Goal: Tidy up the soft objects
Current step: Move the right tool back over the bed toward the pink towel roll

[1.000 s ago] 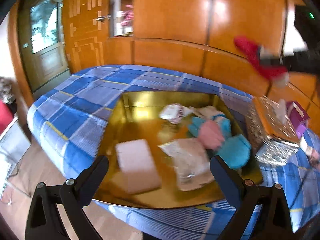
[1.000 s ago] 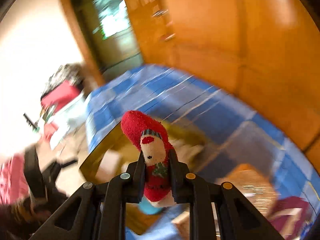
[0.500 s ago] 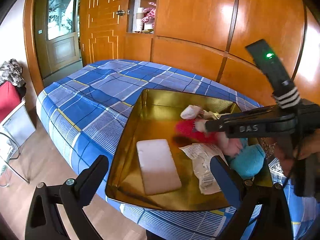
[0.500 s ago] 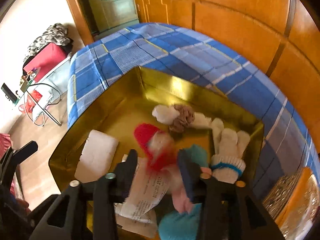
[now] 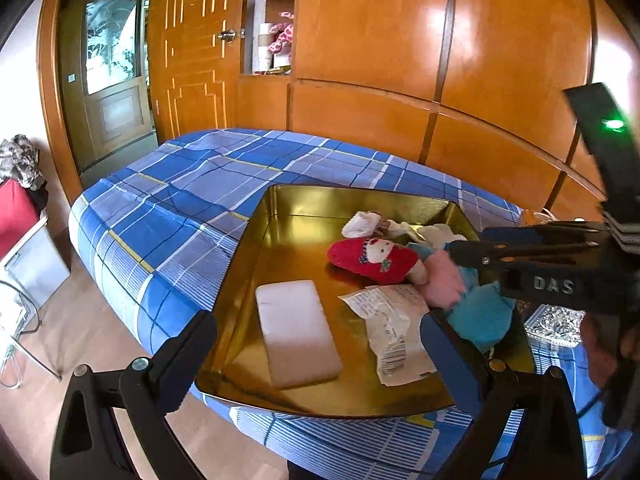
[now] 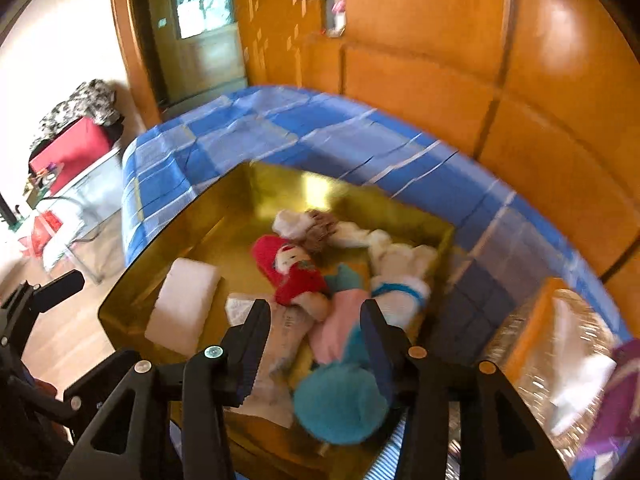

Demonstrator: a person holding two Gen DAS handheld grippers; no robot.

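A gold tray (image 5: 256,248) lies on the blue plaid bed. In it lie a red Santa sock (image 5: 372,260), white socks (image 5: 362,224), a pink and teal sock (image 5: 476,312), a white pad (image 5: 296,336) and a crumpled plastic wrapper (image 5: 392,328). My left gripper (image 5: 316,344) is open and empty over the tray's near edge. My right gripper (image 6: 316,320) is open and empty just above the pink and teal sock (image 6: 340,380), with the red sock (image 6: 292,272) lying loose beyond its fingertips. In the left wrist view the right gripper (image 5: 472,250) reaches in from the right.
The bed (image 5: 168,208) stands against an orange wood-panelled wall (image 5: 400,60). A patterned box with an orange lid (image 6: 536,340) sits right of the tray. A red case (image 6: 68,148) and a wire rack stand on the floor at left.
My right gripper carried the red sock down into the tray, opened and let it go. The sock now lies in the tray. The left gripper stayed open.
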